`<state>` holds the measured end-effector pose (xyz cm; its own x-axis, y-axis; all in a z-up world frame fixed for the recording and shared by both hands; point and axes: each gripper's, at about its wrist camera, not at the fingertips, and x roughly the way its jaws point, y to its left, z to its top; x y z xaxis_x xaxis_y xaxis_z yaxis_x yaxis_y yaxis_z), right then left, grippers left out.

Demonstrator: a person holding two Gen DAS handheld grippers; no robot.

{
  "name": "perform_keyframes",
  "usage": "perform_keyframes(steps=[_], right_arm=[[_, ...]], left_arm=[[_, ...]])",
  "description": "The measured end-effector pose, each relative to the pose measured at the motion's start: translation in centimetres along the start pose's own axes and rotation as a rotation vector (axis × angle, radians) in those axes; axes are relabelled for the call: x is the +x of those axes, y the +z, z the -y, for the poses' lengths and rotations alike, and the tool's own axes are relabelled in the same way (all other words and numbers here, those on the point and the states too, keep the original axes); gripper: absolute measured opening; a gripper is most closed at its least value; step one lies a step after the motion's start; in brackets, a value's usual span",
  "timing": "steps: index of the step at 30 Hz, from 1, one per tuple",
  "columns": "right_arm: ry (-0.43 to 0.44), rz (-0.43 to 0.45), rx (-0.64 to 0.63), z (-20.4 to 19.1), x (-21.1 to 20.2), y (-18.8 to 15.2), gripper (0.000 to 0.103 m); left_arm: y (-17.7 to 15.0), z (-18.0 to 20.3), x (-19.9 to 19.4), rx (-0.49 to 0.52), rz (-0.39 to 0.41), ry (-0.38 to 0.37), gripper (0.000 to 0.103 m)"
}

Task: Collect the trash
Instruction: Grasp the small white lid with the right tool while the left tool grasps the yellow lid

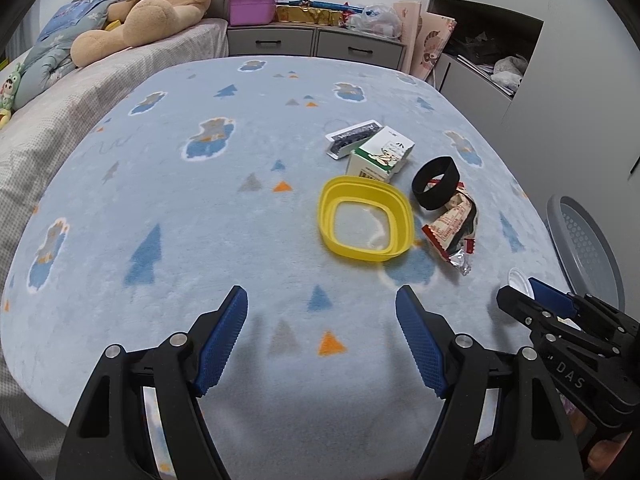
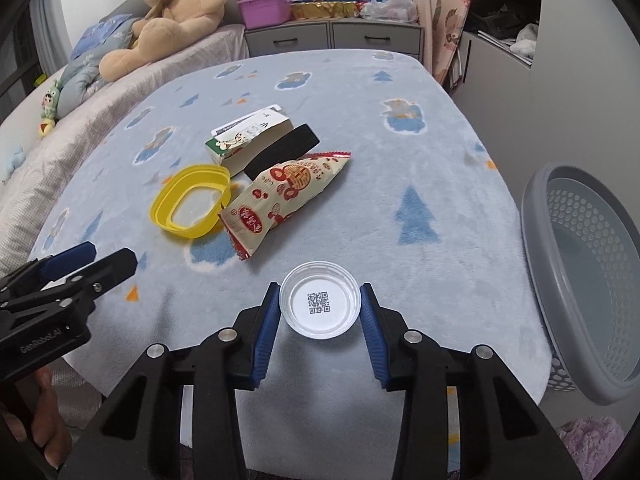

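A small clear plastic lid with a QR code [image 2: 319, 305] sits between the blue pads of my right gripper [image 2: 319, 300], which touch or nearly touch its two sides at the blanket's near edge. The lid's edge shows in the left wrist view [image 1: 520, 280] beside the right gripper [image 1: 538, 300]. My left gripper [image 1: 322, 300] is open and empty over the blanket. Beyond lie a red-and-cream snack wrapper [image 2: 288, 196] [image 1: 452, 228], a yellow-rimmed lid [image 2: 194, 206] [image 1: 364, 222], a green-and-white carton [image 2: 250, 142] [image 1: 380, 156] and a black band [image 2: 282, 150] [image 1: 436, 182].
A grey perforated basket [image 2: 536, 216] [image 1: 584, 240] stands on the floor right of the bed. A teddy bear [image 2: 176, 16] and bedding lie at the back left. Grey drawers [image 2: 332, 38] with a purple bin and clutter stand behind the bed. The left gripper [image 2: 80, 268] shows at left.
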<state>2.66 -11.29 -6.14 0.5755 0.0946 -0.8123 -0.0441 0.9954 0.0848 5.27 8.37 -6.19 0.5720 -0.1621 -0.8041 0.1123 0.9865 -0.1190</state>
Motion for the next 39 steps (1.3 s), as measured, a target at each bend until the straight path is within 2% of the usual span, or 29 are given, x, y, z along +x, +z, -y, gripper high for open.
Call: perform_keyframes(steps=[10, 21, 39], right_arm=[[0.008, 0.022, 0.027, 1.5, -0.9, -0.1, 0.039], [0.023, 0.032, 0.048, 2.4, -1.1, 0.1, 0.039], [0.048, 0.031, 0.076, 3.5, -0.9, 0.3, 0.039]], left_arm=[[1.0, 1.5, 2.3, -0.007, -0.042, -0.025, 0.073], [2.1, 2.9, 4.7, 0.0, -0.069, -0.007, 0.073], [4.8, 3.6, 7.0, -0.007, -0.058, 0.039, 0.073]])
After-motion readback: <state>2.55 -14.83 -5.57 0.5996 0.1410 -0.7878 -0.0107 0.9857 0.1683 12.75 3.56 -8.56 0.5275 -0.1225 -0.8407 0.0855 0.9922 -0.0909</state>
